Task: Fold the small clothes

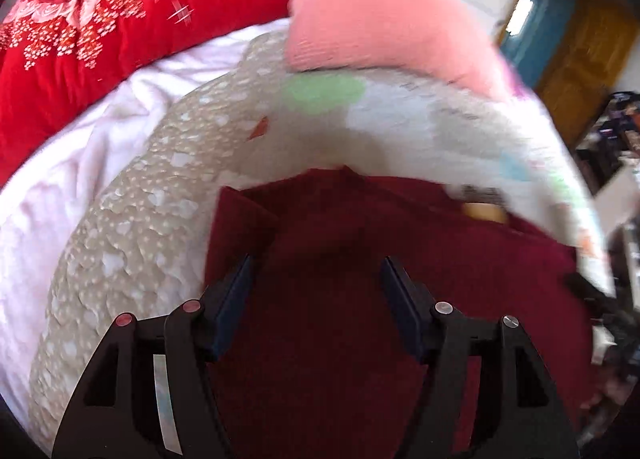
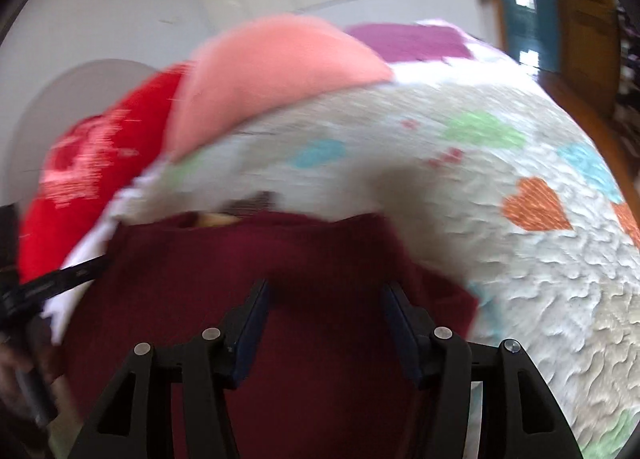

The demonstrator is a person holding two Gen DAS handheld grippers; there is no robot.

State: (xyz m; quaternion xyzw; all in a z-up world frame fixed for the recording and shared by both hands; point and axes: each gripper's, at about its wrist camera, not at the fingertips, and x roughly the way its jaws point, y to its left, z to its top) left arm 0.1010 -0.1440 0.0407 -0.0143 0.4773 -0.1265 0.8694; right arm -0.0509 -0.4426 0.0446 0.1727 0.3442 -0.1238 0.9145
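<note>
Two grippers, left [image 1: 316,279] and right [image 2: 326,303], jaws open over maroon garment [image 1: 360,259] on quilt [image 2: 520,279]; pinch matching corners evenly.

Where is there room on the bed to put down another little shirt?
The widest bare patch is the heart-print quilt to the right of the dark red garment, out toward the orange heart. A strip also lies free between the garment and the pink pillow. The left side is crowded by the red blanket.

Garment [image 1: 360,259] on quilt [image 1: 168,219], pillow [image 1: 372,7] behind, blanket [image 1: 100,31] left.
</note>
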